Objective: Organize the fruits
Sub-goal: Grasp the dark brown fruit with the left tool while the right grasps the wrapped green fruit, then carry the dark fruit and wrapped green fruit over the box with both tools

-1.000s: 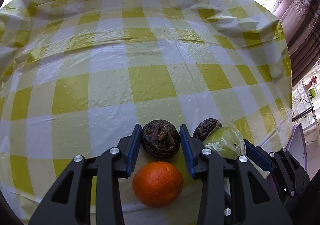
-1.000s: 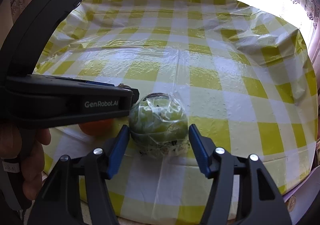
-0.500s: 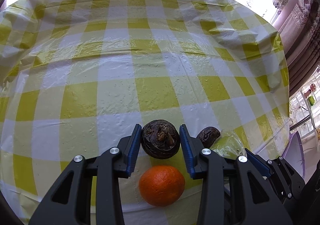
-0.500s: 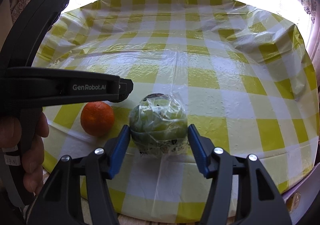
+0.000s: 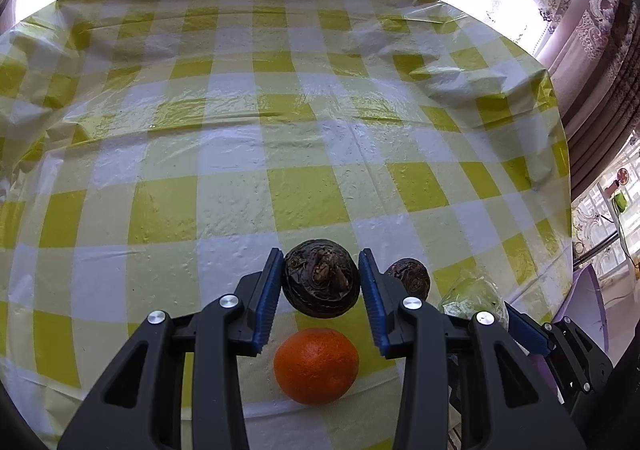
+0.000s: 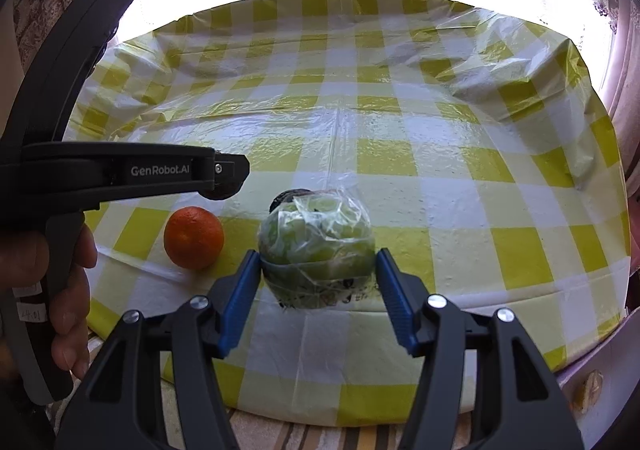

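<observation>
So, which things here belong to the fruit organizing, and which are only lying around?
Belong to the job:
- dark fruit in the left gripper
- wrapped green fruit in the right gripper
- orange
- second dark fruit

Only around:
- checked tablecloth
- curtains

The bench [image 5: 304,138] is covered by a yellow-and-white checked plastic cloth [image 6: 400,130], wrinkled and glossy, with raised folds toward its far right corner. Near the front edge an orange [image 5: 316,365] lies directly on the cloth. A small dark brown fruit [image 5: 408,274] sits a little farther in, to the right of the orange. Whether the wrapped green fruit [image 6: 316,250] rests on the cloth cannot be told.
</observation>
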`<state>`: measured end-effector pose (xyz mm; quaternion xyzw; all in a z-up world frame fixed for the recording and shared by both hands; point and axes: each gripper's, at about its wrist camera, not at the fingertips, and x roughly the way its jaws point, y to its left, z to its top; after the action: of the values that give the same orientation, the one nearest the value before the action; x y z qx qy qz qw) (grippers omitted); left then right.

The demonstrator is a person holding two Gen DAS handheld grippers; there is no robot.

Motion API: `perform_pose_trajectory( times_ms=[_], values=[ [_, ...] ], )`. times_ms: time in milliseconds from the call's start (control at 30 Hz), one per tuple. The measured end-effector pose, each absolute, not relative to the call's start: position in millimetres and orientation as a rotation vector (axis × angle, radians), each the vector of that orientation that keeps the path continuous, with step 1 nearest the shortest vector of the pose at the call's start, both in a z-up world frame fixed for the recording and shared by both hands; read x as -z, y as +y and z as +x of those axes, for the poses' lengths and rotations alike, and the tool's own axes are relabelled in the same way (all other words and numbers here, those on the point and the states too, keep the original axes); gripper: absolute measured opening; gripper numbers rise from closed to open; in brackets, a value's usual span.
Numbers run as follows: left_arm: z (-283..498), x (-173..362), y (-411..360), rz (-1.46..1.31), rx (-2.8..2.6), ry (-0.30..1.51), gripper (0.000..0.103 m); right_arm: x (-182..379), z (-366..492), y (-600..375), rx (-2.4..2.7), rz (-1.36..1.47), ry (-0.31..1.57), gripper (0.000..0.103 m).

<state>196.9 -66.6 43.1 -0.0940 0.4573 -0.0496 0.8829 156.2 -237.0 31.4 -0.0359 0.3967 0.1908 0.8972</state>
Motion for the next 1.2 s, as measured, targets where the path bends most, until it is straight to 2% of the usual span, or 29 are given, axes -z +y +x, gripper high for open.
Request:
perform_pose_trajectory(
  times_ms=[633, 1200],
  values=[
    [174.2, -73.2, -120.6, -0.112, 0.196, 0.897, 0.038, -56.3, 128.4, -309.2, -0.307, 0.011, 0.792, 0.059],
    [137.9, -80.9, -245.4, 0.034, 0.409, 0.885, 0.038, -61.8, 98.3, -440.1, -0.083, 0.104, 0.788, 0.059]
  ],
)
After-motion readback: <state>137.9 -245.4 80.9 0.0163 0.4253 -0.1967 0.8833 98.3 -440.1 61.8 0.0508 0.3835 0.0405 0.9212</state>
